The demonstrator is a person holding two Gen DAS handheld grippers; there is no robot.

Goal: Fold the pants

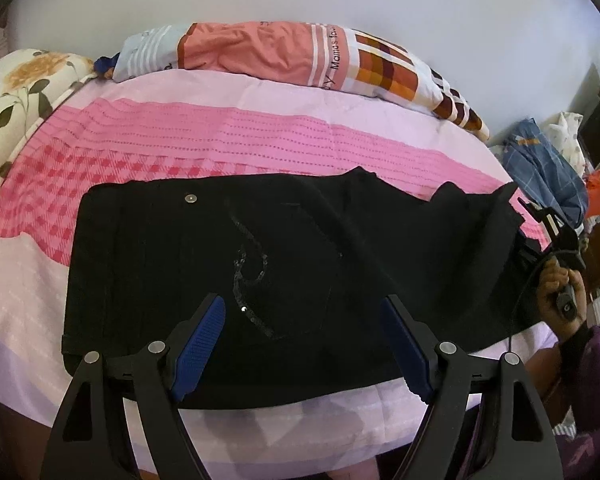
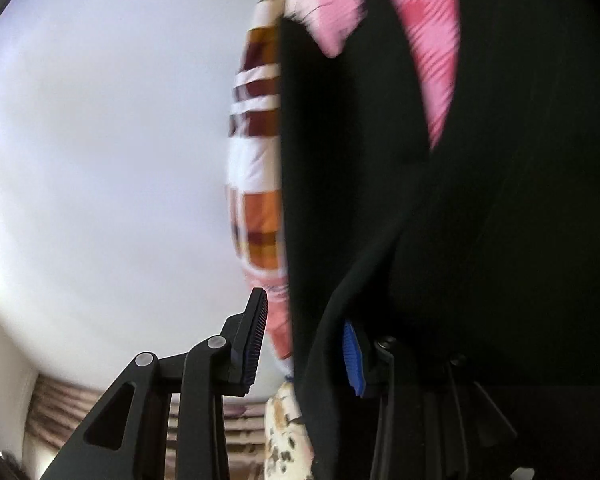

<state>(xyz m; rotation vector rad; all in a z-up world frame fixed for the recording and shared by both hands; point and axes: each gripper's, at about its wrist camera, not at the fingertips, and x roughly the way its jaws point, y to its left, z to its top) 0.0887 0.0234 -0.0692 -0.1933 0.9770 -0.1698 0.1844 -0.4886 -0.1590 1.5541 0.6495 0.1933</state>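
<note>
Black pants [image 1: 284, 264] with a silver button and a sequin pattern lie spread on the pink bed [image 1: 204, 136], waistband to the left. My left gripper [image 1: 304, 340] is open above the pants' near edge and holds nothing. My right gripper [image 1: 548, 236] is at the pants' right end, where the cloth is raised. In the right wrist view the right gripper [image 2: 306, 340] is tilted sideways with its jaws apart, and the black cloth [image 2: 440, 200] hangs between the fingers against the blue pad [image 2: 352, 360]. The view is blurred.
A rolled orange and checked quilt [image 1: 300, 56] lies along the bed's far edge by the white wall. A floral pillow [image 1: 16, 92] is at the far left. A pile of clothes [image 1: 552, 160] sits at the right, beyond the bed.
</note>
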